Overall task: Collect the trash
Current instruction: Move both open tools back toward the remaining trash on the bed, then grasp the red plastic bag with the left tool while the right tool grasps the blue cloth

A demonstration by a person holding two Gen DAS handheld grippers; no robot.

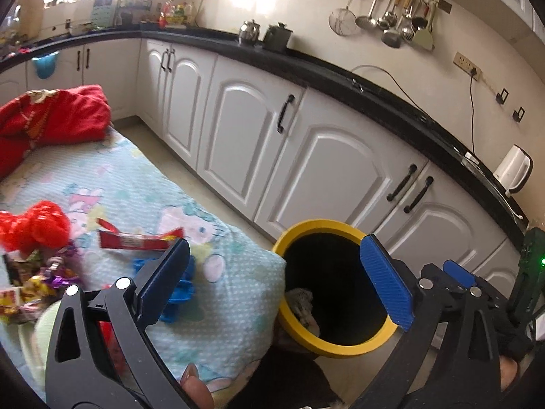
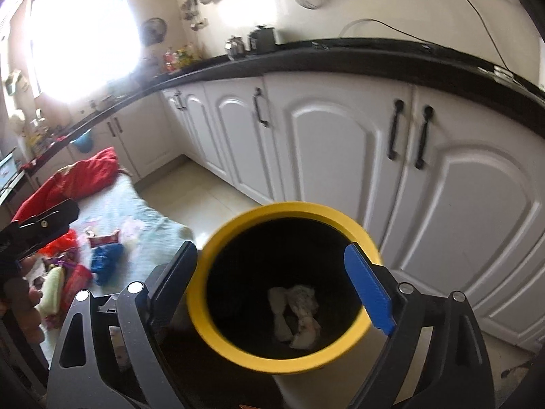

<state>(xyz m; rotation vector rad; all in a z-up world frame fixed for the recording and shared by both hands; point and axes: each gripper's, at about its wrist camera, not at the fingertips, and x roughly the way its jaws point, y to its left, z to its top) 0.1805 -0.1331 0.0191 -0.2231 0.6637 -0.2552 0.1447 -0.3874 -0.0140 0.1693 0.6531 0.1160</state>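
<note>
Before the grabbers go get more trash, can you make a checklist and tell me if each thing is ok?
1. Right gripper empty and open: ok, jaws wide apart over the bin, nothing between them.
2. Left gripper empty and open: ok, jaws spread, nothing held.
3. Yellow-rimmed bin has room: ok, only some crumpled white paper at the bottom.
4. Trash left to collect: ok, a red wrapper, blue plastic piece and a pile of shiny wrappers lie on the patterned cloth.
5. Bin close to the cloth's edge: ok, it stands right beside it.
6. Whether the red bundle is trash: cannot tell.
</note>
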